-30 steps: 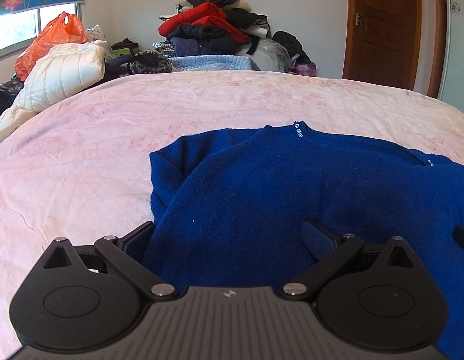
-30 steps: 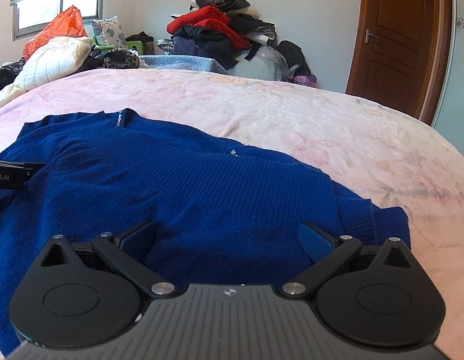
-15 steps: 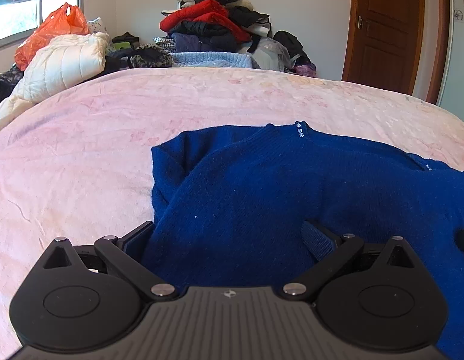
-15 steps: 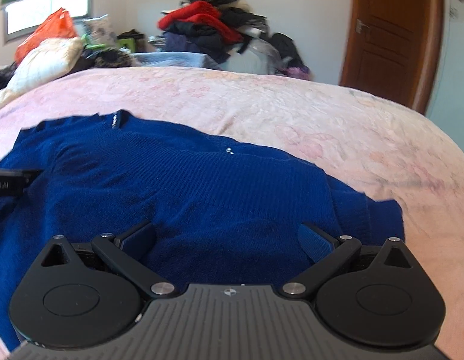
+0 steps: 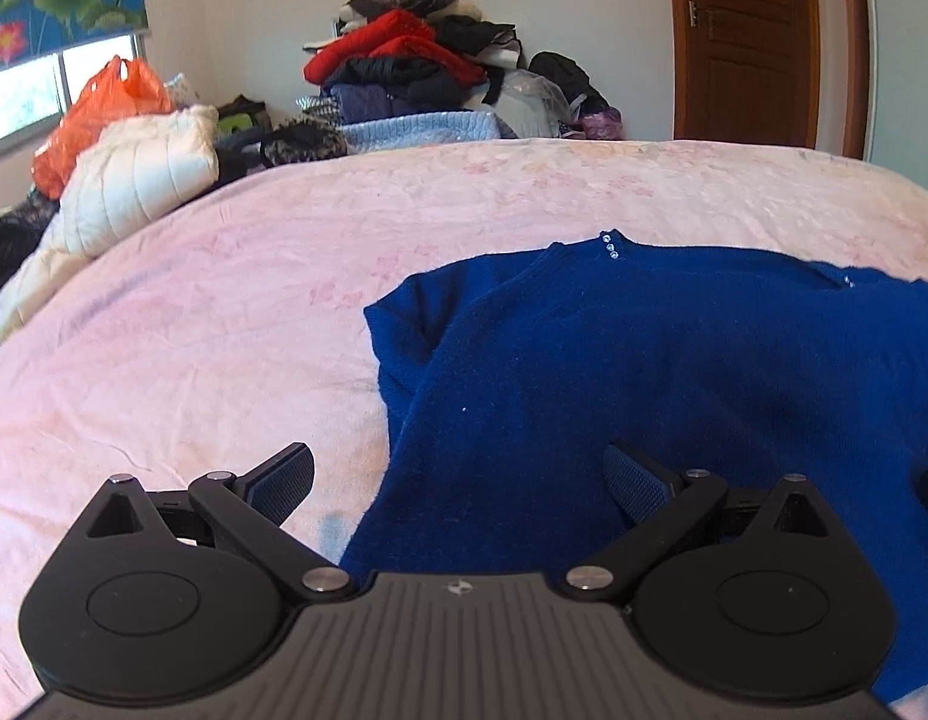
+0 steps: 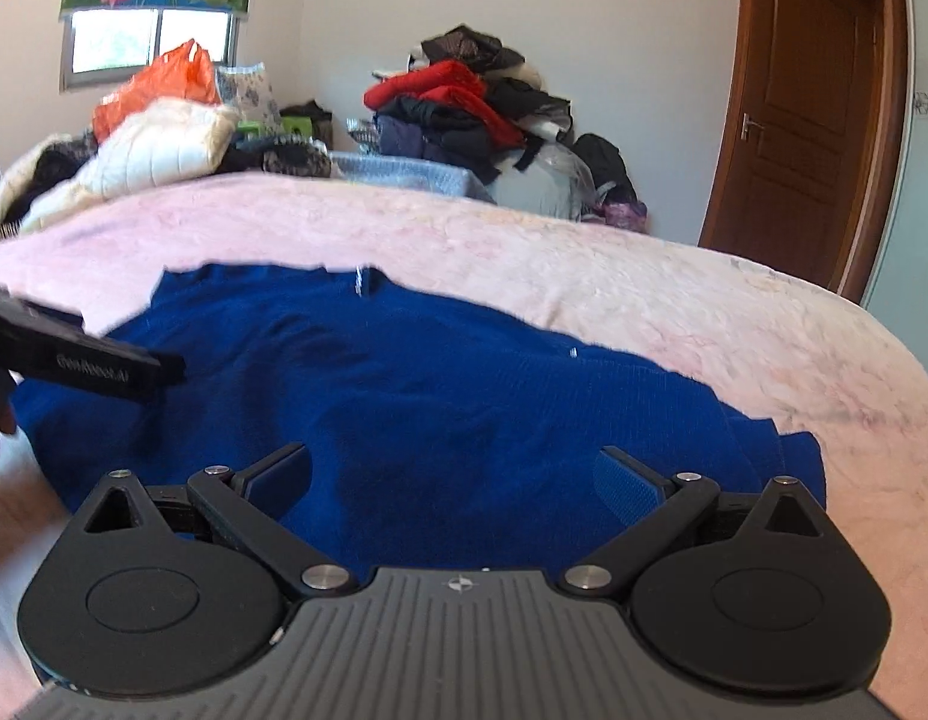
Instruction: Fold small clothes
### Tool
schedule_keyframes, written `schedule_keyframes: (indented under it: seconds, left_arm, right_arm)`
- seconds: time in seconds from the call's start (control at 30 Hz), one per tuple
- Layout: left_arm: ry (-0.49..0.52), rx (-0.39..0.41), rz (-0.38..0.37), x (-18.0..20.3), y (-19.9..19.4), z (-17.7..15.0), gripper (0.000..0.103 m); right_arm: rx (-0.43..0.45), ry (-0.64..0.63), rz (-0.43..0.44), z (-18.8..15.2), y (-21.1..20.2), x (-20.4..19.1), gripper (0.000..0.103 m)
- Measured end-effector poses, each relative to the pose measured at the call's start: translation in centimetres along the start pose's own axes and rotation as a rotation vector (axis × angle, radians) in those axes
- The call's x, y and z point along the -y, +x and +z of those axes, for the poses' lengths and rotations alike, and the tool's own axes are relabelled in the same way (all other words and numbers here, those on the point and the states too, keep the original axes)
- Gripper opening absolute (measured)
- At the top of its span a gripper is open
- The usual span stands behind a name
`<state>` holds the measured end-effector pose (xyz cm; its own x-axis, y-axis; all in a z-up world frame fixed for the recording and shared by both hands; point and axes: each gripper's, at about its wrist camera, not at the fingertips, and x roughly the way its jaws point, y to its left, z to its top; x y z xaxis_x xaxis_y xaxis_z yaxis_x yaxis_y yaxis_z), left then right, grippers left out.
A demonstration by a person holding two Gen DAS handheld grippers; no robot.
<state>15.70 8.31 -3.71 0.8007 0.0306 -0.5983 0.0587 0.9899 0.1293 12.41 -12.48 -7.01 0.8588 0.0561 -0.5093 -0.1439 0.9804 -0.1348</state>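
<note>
1. A blue sweater (image 5: 674, 372) lay flat on the pink bed (image 5: 194, 312), its long side running across the lower frame.
2. The left gripper (image 5: 458, 480) hung wide open at the sweater's left edge, holding nothing.
3. The right gripper (image 6: 452, 477), equally open and empty, hovered over its lower right part.

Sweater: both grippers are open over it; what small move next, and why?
Probably lower the left gripper onto the sweater edge beside it and close: the sweater lies flat on the bed, unheld, and the right gripper is open too.
</note>
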Motion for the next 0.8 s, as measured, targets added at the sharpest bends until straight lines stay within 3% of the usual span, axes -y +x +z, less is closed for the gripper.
schedule_keyframes:
  seconds: [0.23,0.63,0.8]
  left_arm:
    - [-0.013,0.004,0.014,0.7,0.5,-0.6,0.103]
    - [-0.051,0.016,-0.003,0.2,0.7,-1.3,0.103]
    - [-0.008,0.051,-0.024,-1.0,-0.8,-0.9,0.103]
  right_arm:
    - [-0.079,0.053,-0.002,-2.1,1.2,0.7,0.103]
    - [-0.079,0.063,0.009,-2.5,1.4,0.9,0.103]
    - [-0.08,0.065,0.013,-2.5,1.4,0.9,0.103]
